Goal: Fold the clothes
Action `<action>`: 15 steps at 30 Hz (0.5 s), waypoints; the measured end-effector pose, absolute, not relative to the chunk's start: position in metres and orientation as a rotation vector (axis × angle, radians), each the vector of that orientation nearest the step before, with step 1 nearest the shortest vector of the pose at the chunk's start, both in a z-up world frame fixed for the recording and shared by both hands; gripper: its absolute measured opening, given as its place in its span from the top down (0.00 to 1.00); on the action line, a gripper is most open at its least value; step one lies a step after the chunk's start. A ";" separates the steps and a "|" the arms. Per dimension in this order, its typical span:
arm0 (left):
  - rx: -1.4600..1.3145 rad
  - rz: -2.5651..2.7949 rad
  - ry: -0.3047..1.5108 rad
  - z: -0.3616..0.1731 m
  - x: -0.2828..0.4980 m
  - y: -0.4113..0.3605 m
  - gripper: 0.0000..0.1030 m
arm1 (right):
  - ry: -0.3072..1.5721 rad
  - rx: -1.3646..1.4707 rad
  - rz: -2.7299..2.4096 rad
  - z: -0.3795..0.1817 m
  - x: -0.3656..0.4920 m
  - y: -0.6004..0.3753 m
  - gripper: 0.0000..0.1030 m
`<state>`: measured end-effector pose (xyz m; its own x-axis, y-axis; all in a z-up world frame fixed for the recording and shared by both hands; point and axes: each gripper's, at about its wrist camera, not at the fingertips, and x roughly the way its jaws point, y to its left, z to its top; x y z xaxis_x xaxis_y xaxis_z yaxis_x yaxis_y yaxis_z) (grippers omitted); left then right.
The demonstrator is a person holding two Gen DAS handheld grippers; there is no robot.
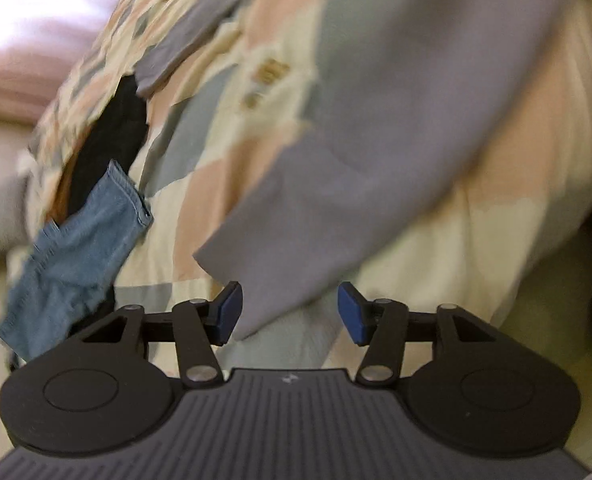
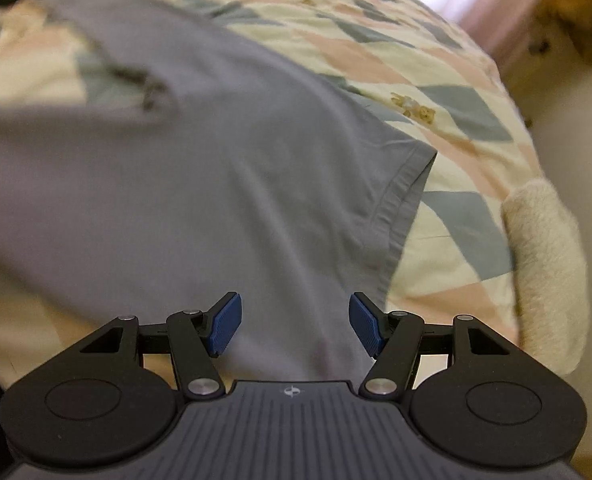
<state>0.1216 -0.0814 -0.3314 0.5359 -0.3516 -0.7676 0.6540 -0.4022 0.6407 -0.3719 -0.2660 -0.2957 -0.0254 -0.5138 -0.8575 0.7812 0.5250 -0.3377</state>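
Observation:
A grey-lilac T-shirt (image 1: 396, 128) lies spread on a patchwork quilt (image 1: 231, 184). In the left wrist view its near edge reaches between the fingers of my left gripper (image 1: 289, 314), which is open and holds nothing. In the right wrist view the same shirt (image 2: 199, 184) fills the middle, with a hemmed sleeve (image 2: 400, 200) at the right. My right gripper (image 2: 293, 326) is open just above the shirt's near part. Both views are blurred.
Blue denim (image 1: 75, 256) and a black garment (image 1: 107, 140) lie at the quilt's left edge. A cream fleece item (image 2: 544, 264) hangs at the bed's right edge. Pink curtains (image 2: 492, 4) and a wooden unit (image 2: 576, 12) stand beyond the quilt (image 2: 436, 80).

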 end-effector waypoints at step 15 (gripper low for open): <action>1.856 -1.127 -0.136 -0.423 0.127 -0.074 0.94 | 1.389 -0.332 -0.832 -0.364 -0.394 -0.197 0.42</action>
